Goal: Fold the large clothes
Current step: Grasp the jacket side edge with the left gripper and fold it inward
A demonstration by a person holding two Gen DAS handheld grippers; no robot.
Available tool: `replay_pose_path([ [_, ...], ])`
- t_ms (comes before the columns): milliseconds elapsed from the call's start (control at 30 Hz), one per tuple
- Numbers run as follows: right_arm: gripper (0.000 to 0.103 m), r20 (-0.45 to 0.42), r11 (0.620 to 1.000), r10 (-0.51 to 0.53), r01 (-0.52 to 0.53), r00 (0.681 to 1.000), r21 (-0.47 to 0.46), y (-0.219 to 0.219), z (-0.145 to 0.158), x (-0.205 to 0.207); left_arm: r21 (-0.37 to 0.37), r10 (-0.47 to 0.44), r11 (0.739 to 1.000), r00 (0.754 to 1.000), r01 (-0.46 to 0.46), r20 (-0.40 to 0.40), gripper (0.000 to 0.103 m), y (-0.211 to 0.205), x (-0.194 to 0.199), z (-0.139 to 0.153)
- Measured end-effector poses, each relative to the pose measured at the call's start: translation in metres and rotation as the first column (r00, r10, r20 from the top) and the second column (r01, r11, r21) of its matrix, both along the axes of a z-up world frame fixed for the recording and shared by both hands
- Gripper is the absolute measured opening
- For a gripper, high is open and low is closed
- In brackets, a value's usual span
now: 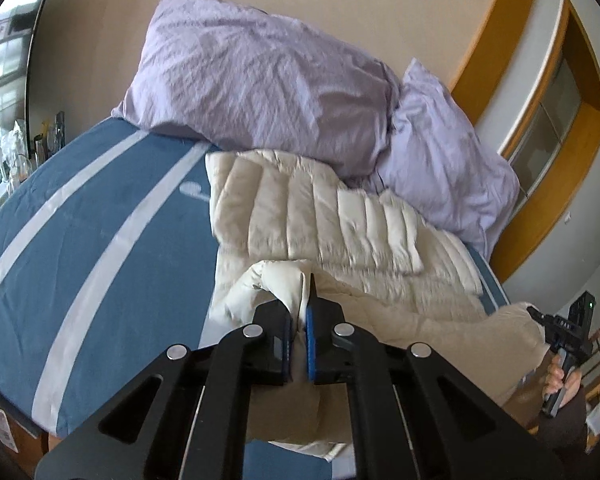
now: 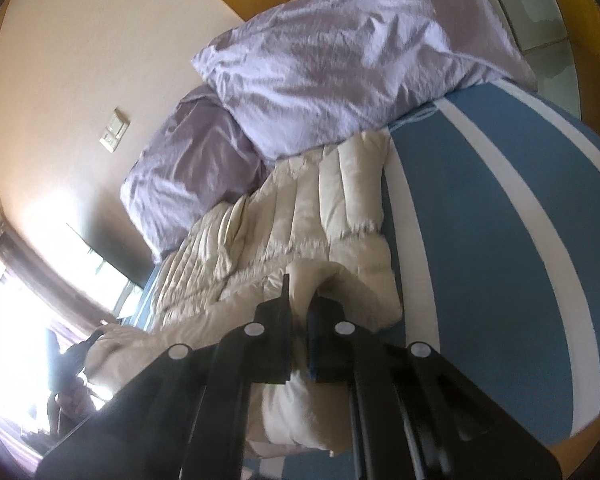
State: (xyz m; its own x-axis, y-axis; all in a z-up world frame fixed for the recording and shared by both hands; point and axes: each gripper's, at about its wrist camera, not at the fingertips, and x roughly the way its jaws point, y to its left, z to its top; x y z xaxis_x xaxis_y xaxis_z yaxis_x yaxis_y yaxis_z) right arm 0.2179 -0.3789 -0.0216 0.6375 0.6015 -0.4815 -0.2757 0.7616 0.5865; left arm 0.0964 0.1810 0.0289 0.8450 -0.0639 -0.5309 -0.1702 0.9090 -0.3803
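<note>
A cream quilted puffer jacket lies on a blue bed cover with white stripes. My left gripper is shut on a fold of the jacket's near edge and holds it raised above the bed. My right gripper is shut on another bunched part of the jacket, also lifted. The right gripper shows in the left wrist view at the far right, pinching the jacket's other corner. The left gripper shows dimly in the right wrist view, backlit.
Two lilac pillows are piled at the bed's head, against a beige wall; one touches the jacket's far edge. A wood-framed door is on the right. Cluttered items stand beside the bed on the left. A bright window is beyond.
</note>
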Motion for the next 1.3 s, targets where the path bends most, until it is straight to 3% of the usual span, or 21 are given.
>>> replay_pose_path([
  [400,0.006,-0.101,0.997,-0.078,0.077,0.992,-0.019,0.029,-0.01,0.107,-0.038,0.088,0.995,0.992,-0.092,-0.093,0.005,0.033,0.106,-0.006],
  [700,0.007,-0.221,0.991,-0.112,0.125,0.969,0.046,0.04,-0.03,0.187,-0.052,0.136,0.987,0.971,-0.149,-0.195,0.005,0.052,0.189,-0.023],
  [933,0.012,-0.278,0.988,-0.125,0.144,0.952,0.048,0.049,-0.042,0.229,-0.039,0.162,0.984,0.956,-0.176,-0.246,0.006,0.057,0.229,-0.036],
  [1033,0.016,-0.286,0.989,-0.123,0.14,0.95,0.038,0.052,-0.042,0.238,-0.047,0.166,0.982,0.951,-0.184,-0.259,0.013,0.06,0.238,-0.038],
  [1100,0.024,-0.291,0.99,-0.12,0.137,0.949,0.038,0.051,-0.039,0.24,-0.07,0.161,0.98,0.95,-0.186,-0.267,0.024,0.063,0.242,-0.037],
  [1233,0.058,-0.231,0.985,-0.164,0.17,0.959,0.007,0.042,-0.017,0.229,-0.101,0.143,0.98,0.957,-0.173,-0.252,0.052,0.065,0.241,-0.023],
  [1300,0.06,-0.195,0.982,-0.185,0.186,0.963,-0.012,0.036,-0.005,0.22,-0.094,0.14,0.982,0.962,-0.166,-0.236,0.059,0.062,0.236,-0.014],
])
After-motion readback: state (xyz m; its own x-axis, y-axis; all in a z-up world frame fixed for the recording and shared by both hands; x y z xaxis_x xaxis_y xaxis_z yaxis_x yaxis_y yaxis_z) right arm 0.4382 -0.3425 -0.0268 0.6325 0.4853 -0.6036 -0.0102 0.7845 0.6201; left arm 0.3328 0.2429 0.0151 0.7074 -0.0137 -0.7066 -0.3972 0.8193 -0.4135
